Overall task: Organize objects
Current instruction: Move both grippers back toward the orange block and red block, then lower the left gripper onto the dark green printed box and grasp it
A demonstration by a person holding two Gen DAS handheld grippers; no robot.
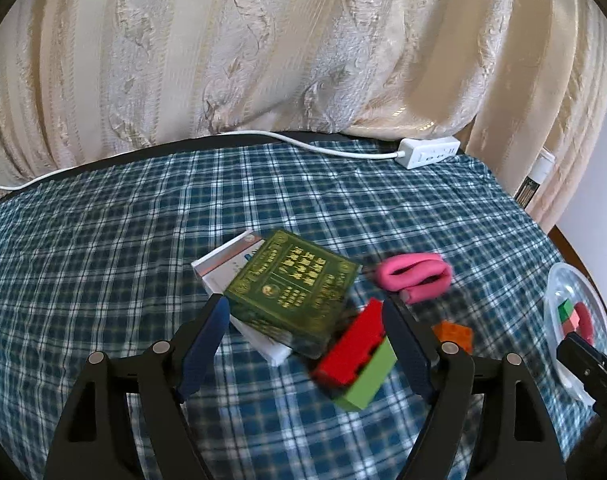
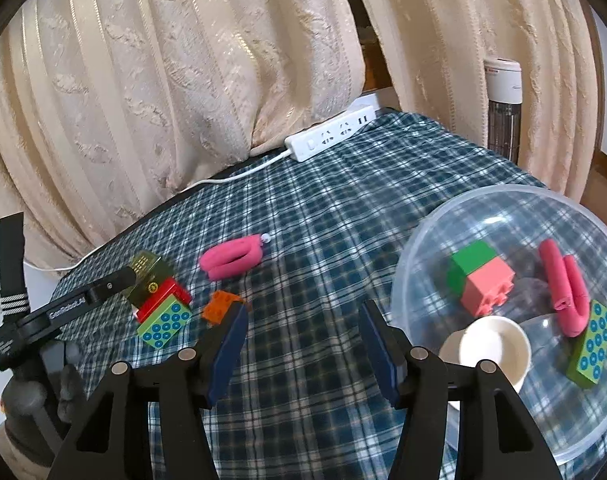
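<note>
My left gripper (image 1: 303, 316) is open around a green box (image 1: 293, 286) that lies on a white box (image 1: 223, 262). A red and green brick stack (image 1: 357, 358) leans by its right finger and shows in the right wrist view (image 2: 163, 314). An orange brick (image 2: 220, 305) and a pink foam loop (image 2: 232, 258) lie on the plaid cloth. My right gripper (image 2: 303, 320) is open and empty, left of a clear bowl (image 2: 423, 240). The bowl holds a green and pink brick stack (image 2: 481, 278), a pink loop (image 2: 565, 290), a green brick (image 2: 589, 350) and a white cup (image 2: 489, 350).
A white power strip (image 2: 331, 134) and its cable lie at the table's far edge, under cream curtains (image 1: 263, 48). A white heater (image 2: 503, 108) stands behind the table at the right. The bowl also shows at the right of the left wrist view (image 1: 555, 280).
</note>
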